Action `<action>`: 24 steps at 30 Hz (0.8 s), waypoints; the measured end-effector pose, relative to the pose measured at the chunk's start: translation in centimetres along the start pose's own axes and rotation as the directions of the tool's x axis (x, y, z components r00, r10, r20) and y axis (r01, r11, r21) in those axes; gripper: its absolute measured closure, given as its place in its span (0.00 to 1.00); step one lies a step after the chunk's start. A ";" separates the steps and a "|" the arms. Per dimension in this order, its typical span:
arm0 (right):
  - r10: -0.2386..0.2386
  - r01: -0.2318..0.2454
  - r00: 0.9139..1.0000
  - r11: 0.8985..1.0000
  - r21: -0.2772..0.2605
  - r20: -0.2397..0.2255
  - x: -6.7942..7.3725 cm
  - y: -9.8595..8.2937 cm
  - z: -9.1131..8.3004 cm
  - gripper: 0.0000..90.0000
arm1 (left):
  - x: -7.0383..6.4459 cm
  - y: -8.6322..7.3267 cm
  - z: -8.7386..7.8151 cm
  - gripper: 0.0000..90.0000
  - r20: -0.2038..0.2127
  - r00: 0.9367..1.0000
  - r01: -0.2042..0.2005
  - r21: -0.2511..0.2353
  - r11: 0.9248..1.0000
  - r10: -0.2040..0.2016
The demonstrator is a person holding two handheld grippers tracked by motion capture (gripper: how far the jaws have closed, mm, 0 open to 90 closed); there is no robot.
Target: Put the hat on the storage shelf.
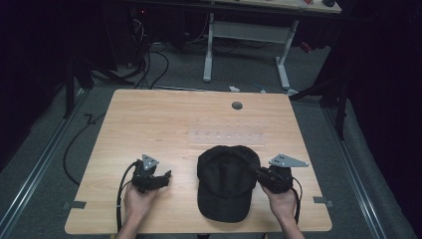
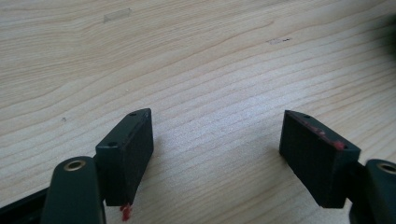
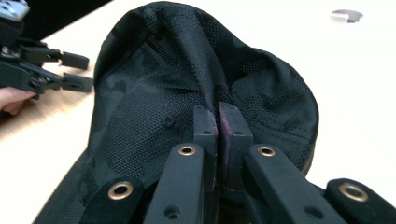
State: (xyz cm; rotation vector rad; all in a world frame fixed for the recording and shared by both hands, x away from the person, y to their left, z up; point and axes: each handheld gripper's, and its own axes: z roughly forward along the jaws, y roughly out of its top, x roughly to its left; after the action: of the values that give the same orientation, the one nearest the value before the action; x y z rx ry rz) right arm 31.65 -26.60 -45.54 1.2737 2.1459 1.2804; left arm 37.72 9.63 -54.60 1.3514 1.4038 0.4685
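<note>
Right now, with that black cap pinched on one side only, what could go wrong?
The right gripper pinches just a thin fold of the cap, so the fabric might slip free if pulled. The left gripper is open, apart from the cap, over bare table; lifted one-sided, the cap could sag or twist.

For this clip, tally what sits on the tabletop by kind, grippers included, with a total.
Black caps: 1
Clear plastic racks: 1
Hand-held grippers: 2, the left gripper open over bare wood, the right gripper shut on the cap's fabric
Total: 4
</note>
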 end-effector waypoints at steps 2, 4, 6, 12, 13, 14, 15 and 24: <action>-0.003 0.003 1.000 1.000 -0.009 -0.012 0.0 0.4 -0.2 0.97 | 0.1 0.1 -0.1 0.30 0.005 1.000 0.007 -0.002 1.000 -0.007; -0.021 0.021 1.000 0.999 -0.024 -0.023 0.1 1.1 -0.5 0.97 | 0.3 0.2 -0.2 0.32 0.012 1.000 0.022 -0.001 1.000 -0.022; -0.027 0.027 0.999 0.999 -0.030 -0.024 0.2 1.3 -0.6 0.97 | 0.4 0.3 -0.3 0.32 0.020 0.999 0.045 -0.003 0.999 -0.045; -0.031 0.028 0.998 0.998 -0.061 -0.058 0.0 2.2 -1.0 0.97 | 0.6 0.7 -0.6 0.32 0.039 0.996 0.077 0.027 0.997 -0.078; -0.031 0.027 0.998 0.998 -0.062 -0.063 0.0 2.3 -1.1 0.97 | 0.5 0.8 -0.7 0.31 0.047 0.995 0.082 0.036 0.996 -0.084; -0.034 0.030 0.997 0.997 -0.064 -0.067 0.0 2.4 -1.1 0.97 | 0.4 0.8 -0.8 0.29 0.055 0.995 0.079 0.042 0.996 -0.081; -0.037 0.032 0.997 0.997 -0.066 -0.070 0.0 2.6 -1.2 0.97 | 0.3 0.8 -1.0 0.29 0.065 0.995 0.073 0.047 0.996 -0.076; -0.081 0.071 0.993 0.992 -0.108 -0.091 0.4 3.9 -2.3 0.97 | -1.6 1.3 -2.3 0.26 0.195 0.973 0.104 0.099 0.990 -0.122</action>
State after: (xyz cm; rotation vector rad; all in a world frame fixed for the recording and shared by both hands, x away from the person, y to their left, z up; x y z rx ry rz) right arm 31.96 -26.73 -40.97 1.0997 2.1379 1.4284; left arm 35.98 9.38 -52.08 1.3412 1.3384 0.1908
